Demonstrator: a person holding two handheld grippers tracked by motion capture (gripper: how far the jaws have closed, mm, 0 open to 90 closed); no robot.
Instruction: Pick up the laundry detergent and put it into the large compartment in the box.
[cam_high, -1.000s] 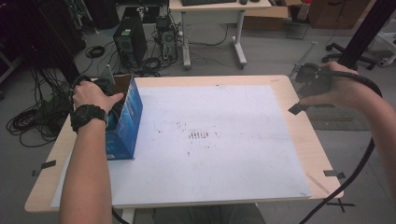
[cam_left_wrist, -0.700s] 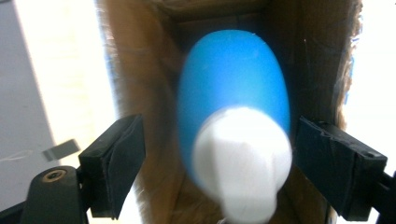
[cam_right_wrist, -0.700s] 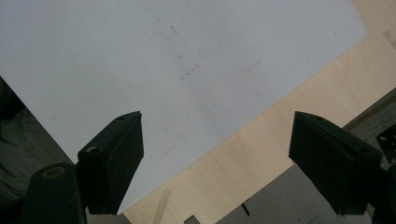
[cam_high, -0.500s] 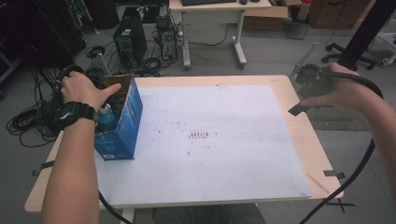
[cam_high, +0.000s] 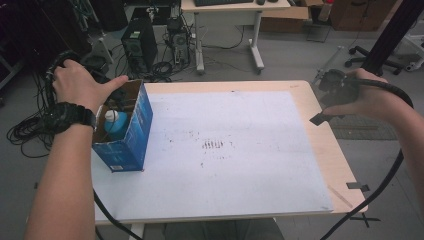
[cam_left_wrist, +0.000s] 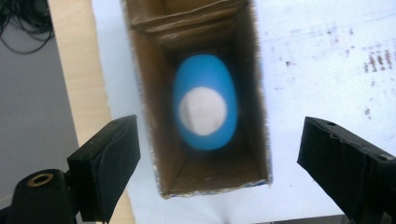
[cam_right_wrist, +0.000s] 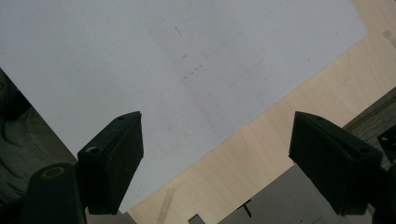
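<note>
Here, line by line
Box: the blue cardboard box (cam_high: 131, 131) is standing upright on the white sheet (cam_high: 235, 150) near the table's left edge, its top flaps open; in the left gripper view the box (cam_left_wrist: 149, 116) is seen from straight above, brown inside
Bottle: a blue bottle with a white cap (cam_high: 115, 123) is standing inside the box, cap up; from above the bottle (cam_left_wrist: 204, 109) is sitting in the middle of the box, slightly blurred, touching neither jaw
Left gripper: the left gripper (cam_left_wrist: 219, 163) is hovering right over the box opening, pointing down; its jaws have just been opening and are now standing wide apart, one on each side of the box, nothing pressed between them
Left hand: the left hand (cam_high: 82, 87), with a black watch on the wrist, is hanging above the far end of the box
Right gripper: the right gripper (cam_right_wrist: 217, 161) is being held over the table's right edge, well apart from the box, jaws spread wide with nothing between them
Right hand: the right hand (cam_high: 367, 97) is gripping its tool off the right side of the wooden table (cam_high: 330, 150), a black cable trailing down from it
</note>
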